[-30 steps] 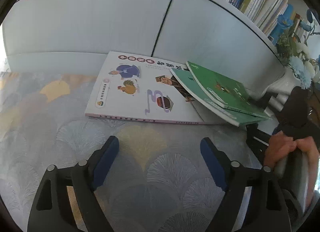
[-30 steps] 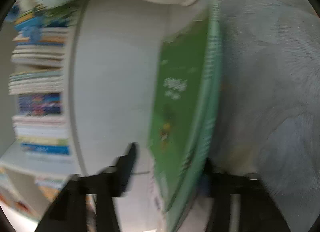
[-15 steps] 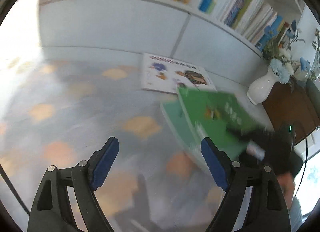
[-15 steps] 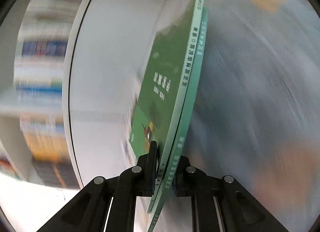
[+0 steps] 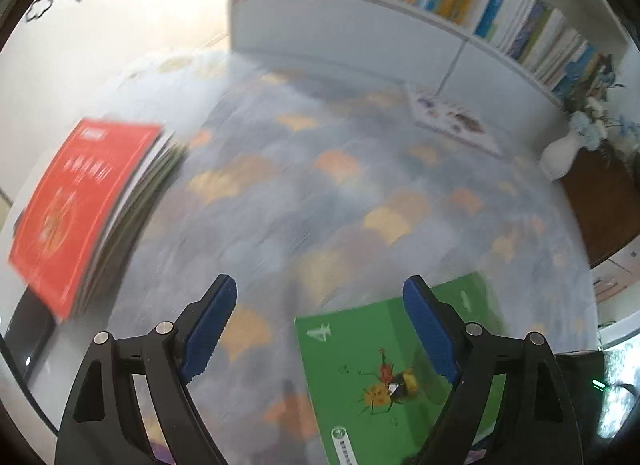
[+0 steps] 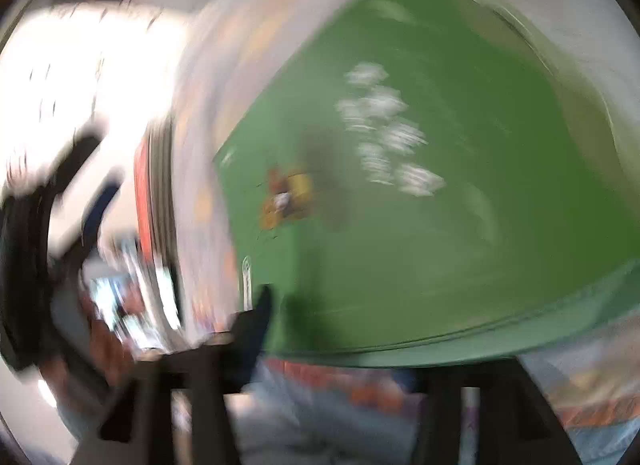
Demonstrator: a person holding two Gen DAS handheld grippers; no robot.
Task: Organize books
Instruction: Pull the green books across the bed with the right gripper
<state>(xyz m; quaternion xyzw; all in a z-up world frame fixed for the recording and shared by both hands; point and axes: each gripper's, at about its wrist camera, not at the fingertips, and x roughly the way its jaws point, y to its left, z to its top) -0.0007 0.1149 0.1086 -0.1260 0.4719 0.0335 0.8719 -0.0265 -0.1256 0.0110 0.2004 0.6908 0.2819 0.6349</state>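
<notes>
A green book (image 5: pixel 384 377) with an insect drawing lies flat on the patterned tablecloth (image 5: pixel 320 193), under the right finger of my left gripper (image 5: pixel 320 325), which is open and holds nothing. The badly blurred right wrist view is filled by the same green book (image 6: pixel 400 205), a second green cover edge showing beneath it. My right gripper (image 6: pixel 360 349) sits at the book's near edge; its jaws are opening, the dark fingers (image 6: pixel 256 317) stand apart, and no pad presses on the book. A stack topped by a red book (image 5: pixel 80 205) lies at the left. A white picture book (image 5: pixel 452 121) lies far back.
A white bookcase (image 5: pixel 400 33) with a row of upright books runs along the back. A white vase with flowers (image 5: pixel 556 157) stands at the right by a dark wooden surface (image 5: pixel 608 209). The table's right edge is near the green book.
My right gripper carried the green books away from the bookcase, turned them flat and let go as its jaws parted. My left gripper swung back and left, bringing the red stack into view.
</notes>
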